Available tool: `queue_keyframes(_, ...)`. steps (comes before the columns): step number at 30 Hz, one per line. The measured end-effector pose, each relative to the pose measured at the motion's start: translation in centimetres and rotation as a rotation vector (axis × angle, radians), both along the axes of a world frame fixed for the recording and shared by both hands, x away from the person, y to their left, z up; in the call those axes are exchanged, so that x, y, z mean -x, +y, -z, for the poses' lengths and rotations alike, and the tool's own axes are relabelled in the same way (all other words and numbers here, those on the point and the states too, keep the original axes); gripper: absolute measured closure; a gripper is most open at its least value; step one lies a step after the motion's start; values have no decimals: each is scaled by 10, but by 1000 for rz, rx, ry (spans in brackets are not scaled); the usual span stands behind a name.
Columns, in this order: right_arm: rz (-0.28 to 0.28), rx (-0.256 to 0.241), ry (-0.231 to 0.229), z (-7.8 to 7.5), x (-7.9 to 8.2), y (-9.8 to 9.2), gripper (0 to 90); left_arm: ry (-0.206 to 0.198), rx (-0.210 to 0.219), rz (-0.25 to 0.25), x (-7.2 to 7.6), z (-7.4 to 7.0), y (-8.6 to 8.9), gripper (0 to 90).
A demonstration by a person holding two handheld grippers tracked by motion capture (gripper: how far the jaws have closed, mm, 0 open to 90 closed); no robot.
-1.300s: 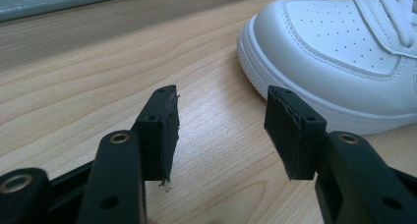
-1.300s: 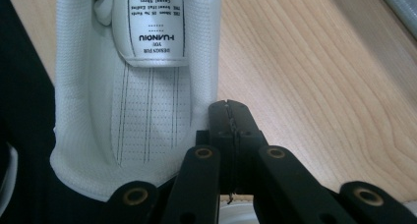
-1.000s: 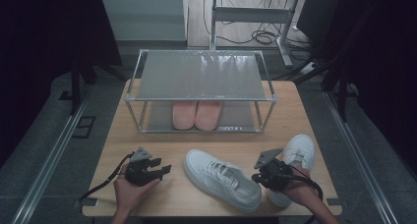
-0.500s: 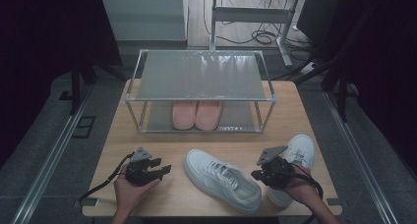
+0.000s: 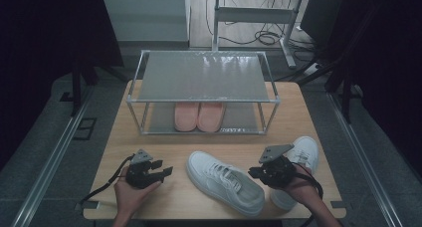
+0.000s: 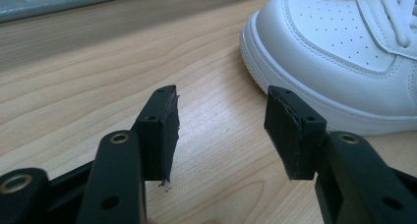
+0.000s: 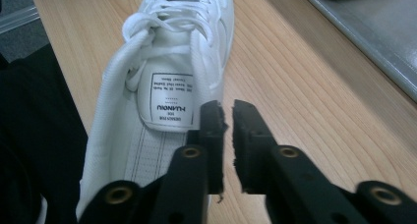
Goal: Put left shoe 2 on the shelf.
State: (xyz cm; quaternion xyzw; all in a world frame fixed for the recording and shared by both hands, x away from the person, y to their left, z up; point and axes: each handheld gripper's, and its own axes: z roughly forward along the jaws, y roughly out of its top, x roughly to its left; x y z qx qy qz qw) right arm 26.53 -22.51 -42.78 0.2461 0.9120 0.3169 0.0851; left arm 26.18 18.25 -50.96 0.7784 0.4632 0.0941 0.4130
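Two white sneakers sit near the table's point(image 5: 149, 197) front edge — one sneaker point(image 5: 226, 181) lies mid-front w/ toe pointing toward the left gripper point(image 5: 164, 172), the other sneaker point(image 5: 302, 155) is by the front-right corner, partly behind the right gripper point(image 5: 253, 172).

What's changed vs a sec ago: the right gripper has slid left, off the far-right shoe and toward the heel of the middle one. Its own view now has the jaws nearly pressed together, a thin gap only, nothing pinched, hovering at the heel collar just beside the tongue label point(image 7: 173, 102). It looks like it's lining up on the collar rim — prob. to grab it, though the jaws would need to spread first.

Left gripper hasn't budged; jaws spread wide, empty, aimed at the toe cap point(image 6: 339, 52), near but not touching.

Shoe rack point(image 5: 204, 77) stands at the back half of the table, top shelf bare, pink slippers point(image 5: 199, 116) on the lower shelf. Likely plan: lift the mid sneaker to the rack — not begun yet, shoe flat on the wood.
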Motion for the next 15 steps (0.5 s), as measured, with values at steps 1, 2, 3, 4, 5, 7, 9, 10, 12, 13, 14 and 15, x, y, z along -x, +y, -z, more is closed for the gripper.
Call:
queue_keyframes(1, 0, 1, 1, 0, 0, 1, 770, 0, 1, 1, 0, 0, 0, 474)
queue_keyframes(2, -3, 1, -3, 0, 0, 3, 718, 1, 0, 1, -1, 0, 0, 473)
queue_keyframes(3, -2, 1, -3, 1, 0, 4, 695, 1, 1, 2, -1, 1, -1, 473)
queue_keyframes(4, -2, 4, 0, 1, 1, 6, 660, 1, 1, 2, 0, 1, -1, 473)
queue_keyframes(5, -4, 6, -2, 1, 1, 8, 637, 2, 0, 3, 0, 1, -1, 473)
queue_keyframes(7, 1, 9, -4, 2, 1, 11, 589, 1, 2, 3, 0, 1, -1, 473)
queue_keyframes(9, 7, 12, -13, 2, 1, 15, 561, 0, 3, 2, 0, 0, 0, 473)
queue_keyframes(10, 4, 14, -13, 3, 0, 18, 556, 0, 3, 2, 0, 0, 0, 473)
queue_keyframes(12, -3, 24, -6, 6, -1, 22, 554, -2, 2, 2, 0, 0, 0, 473)
queue_keyframes(13, -4, 27, -6, 7, -1, 24, 553, -1, 1, 4, 0, 0, 0, 473)
queue_keyframes(14, -9, 30, -1, 8, -1, 27, 553, 1, -1, 4, 0, 0, 0, 473)
queue_keyframes(15, -12, 34, 1, 9, -2, 29, 553, 1, -2, 4, 0, 0, 0, 473)
